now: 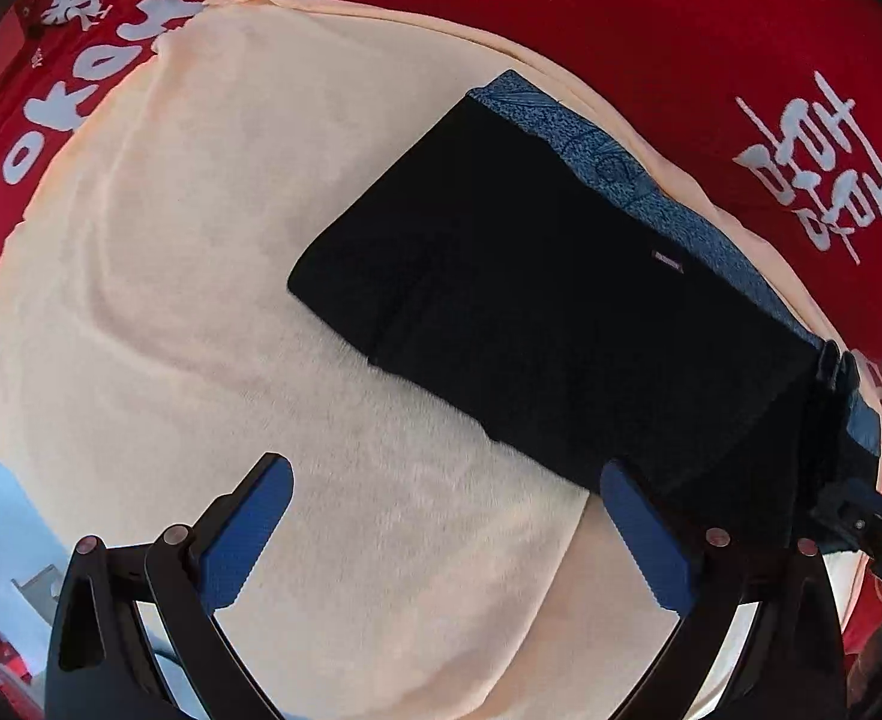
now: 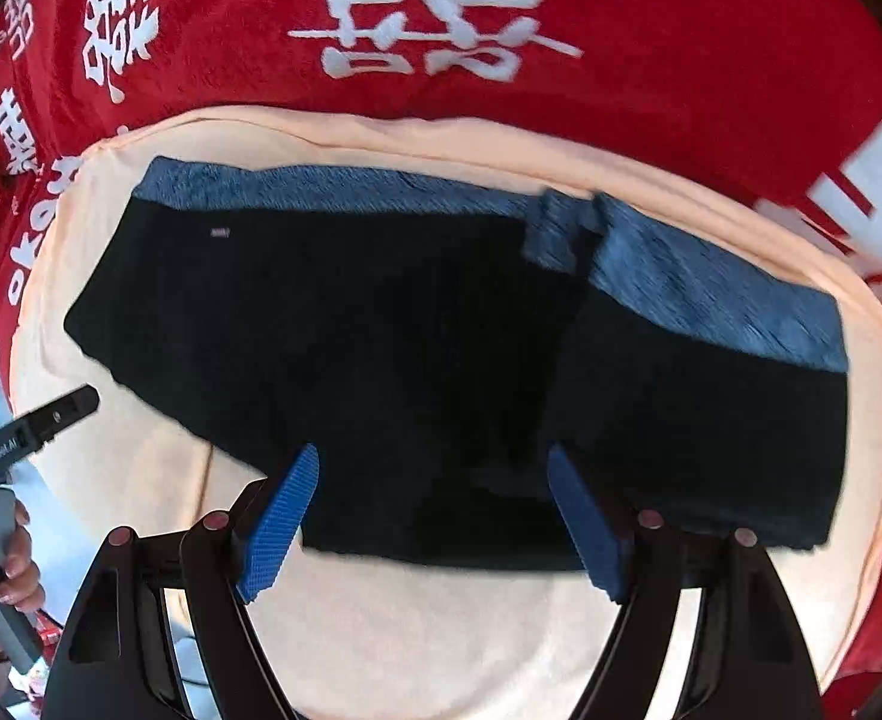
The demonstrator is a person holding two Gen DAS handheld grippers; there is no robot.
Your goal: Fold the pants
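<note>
Peach towel (image 2: 441,630) over red lettered cloth (image 2: 681,30) — dark pants (image 2: 411,360) flat, both hand-held grippers — left (image 1: 447,516), right (image 2: 432,510) — spread, empty.

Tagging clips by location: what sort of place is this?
Probably a home, maybe a bed or padded table: dark shorts lie on a peach fleece blanket spread over a red cloth with white characters. No walls or furniture show.

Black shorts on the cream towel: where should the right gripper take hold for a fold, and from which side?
Judging by the pose, grip the near hem of the black shorts, coming from above. They lie flat with the blue waistband at the far edge, and the open right gripper hangs over that hem.
</note>
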